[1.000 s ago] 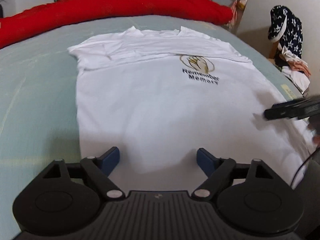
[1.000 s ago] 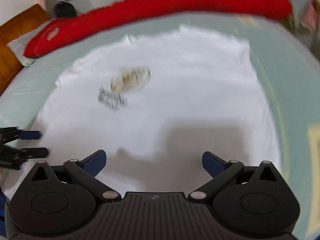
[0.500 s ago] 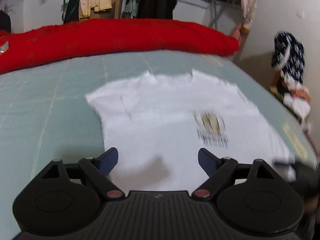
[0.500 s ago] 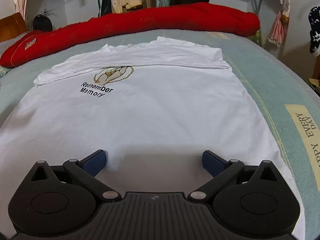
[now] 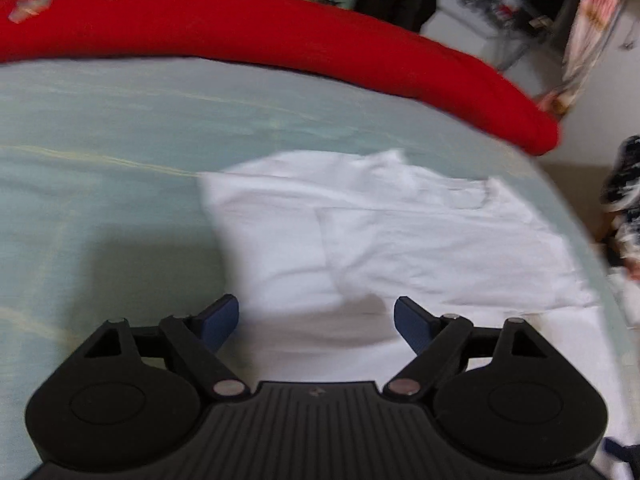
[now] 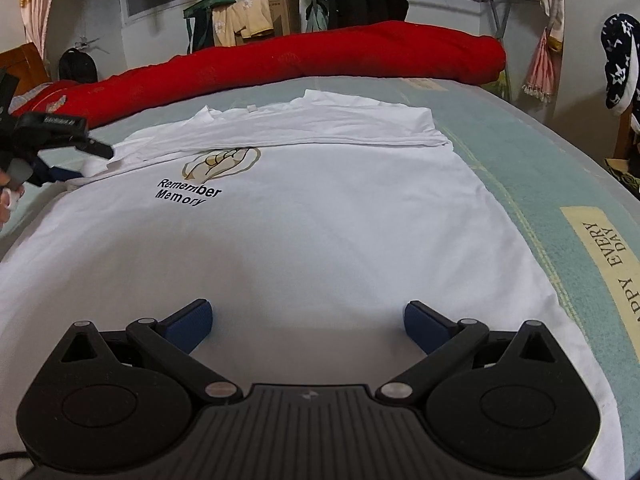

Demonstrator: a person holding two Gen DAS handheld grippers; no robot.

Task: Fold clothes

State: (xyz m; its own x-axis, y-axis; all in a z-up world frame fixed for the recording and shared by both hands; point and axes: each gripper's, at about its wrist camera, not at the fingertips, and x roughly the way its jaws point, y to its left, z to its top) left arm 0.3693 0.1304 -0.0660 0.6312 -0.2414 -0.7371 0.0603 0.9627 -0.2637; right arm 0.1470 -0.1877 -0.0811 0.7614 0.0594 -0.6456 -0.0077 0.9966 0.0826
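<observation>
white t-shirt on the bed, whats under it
The white t-shirt lies flat on a pale green bedcover, which shows around its edges. Whatever lies beneath the shirt's middle is covered and cannot be seen.

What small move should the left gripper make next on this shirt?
Probably ease the left gripper forward and down onto the white T-shirt's near shoulder edge, then close. Its fingers are open and empty, and the shirt lies flat with sleeves tucked.

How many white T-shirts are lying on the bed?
1. The white T-shirt lies spread flat on the bed, in front of the red bolster. Nothing shows whether another garment is hidden beneath it.
</observation>
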